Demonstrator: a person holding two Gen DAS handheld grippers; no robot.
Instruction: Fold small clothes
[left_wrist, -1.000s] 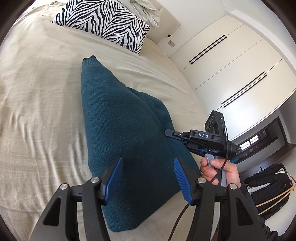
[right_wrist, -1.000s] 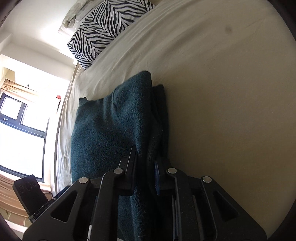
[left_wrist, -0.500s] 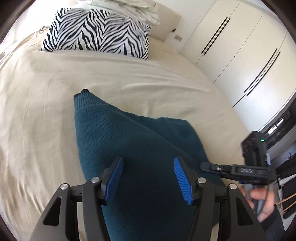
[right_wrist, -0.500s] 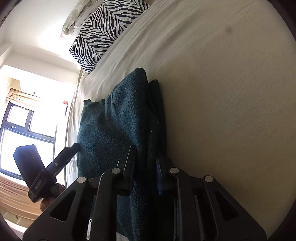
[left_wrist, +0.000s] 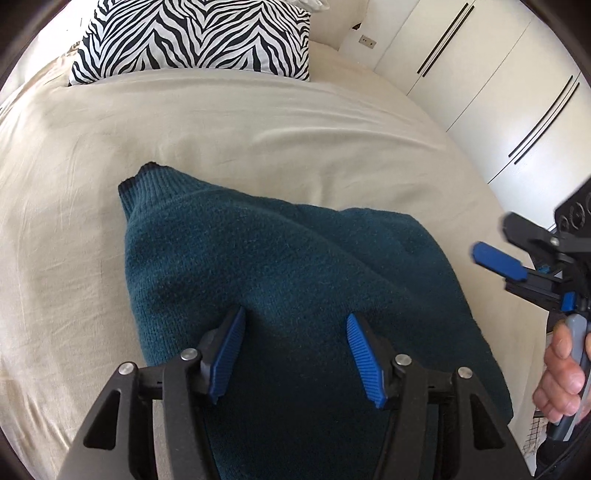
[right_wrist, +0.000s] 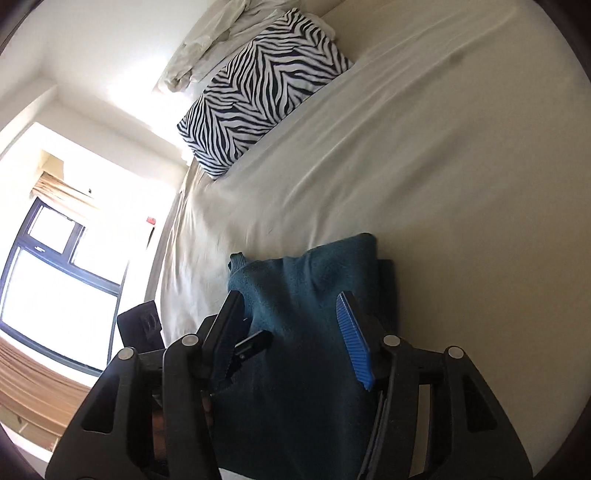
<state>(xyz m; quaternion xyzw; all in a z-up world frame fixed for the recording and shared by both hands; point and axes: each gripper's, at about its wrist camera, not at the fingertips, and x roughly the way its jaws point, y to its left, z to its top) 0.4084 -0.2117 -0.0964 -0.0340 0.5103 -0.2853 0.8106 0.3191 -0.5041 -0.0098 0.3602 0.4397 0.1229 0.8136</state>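
A dark teal knit garment (left_wrist: 295, 280) lies folded on the cream bed sheet (left_wrist: 258, 122), its ribbed cuff pointing toward the pillow. It also shows in the right wrist view (right_wrist: 310, 295). My left gripper (left_wrist: 293, 321) is open and empty, hovering just above the garment's near half. My right gripper (right_wrist: 290, 299) is open and empty, above the garment's right edge. It appears at the right of the left wrist view (left_wrist: 498, 254), held in a hand, off the garment's right side.
A zebra-print pillow (left_wrist: 192, 37) lies at the head of the bed, with crumpled white bedding (right_wrist: 207, 48) behind it. White wardrobe doors (left_wrist: 498, 92) stand to the right. A window (right_wrist: 48, 280) is on the left side.
My right gripper opened and let go of the garment's folded edge, then drew back. My left gripper moved forward over the garment and stayed open.
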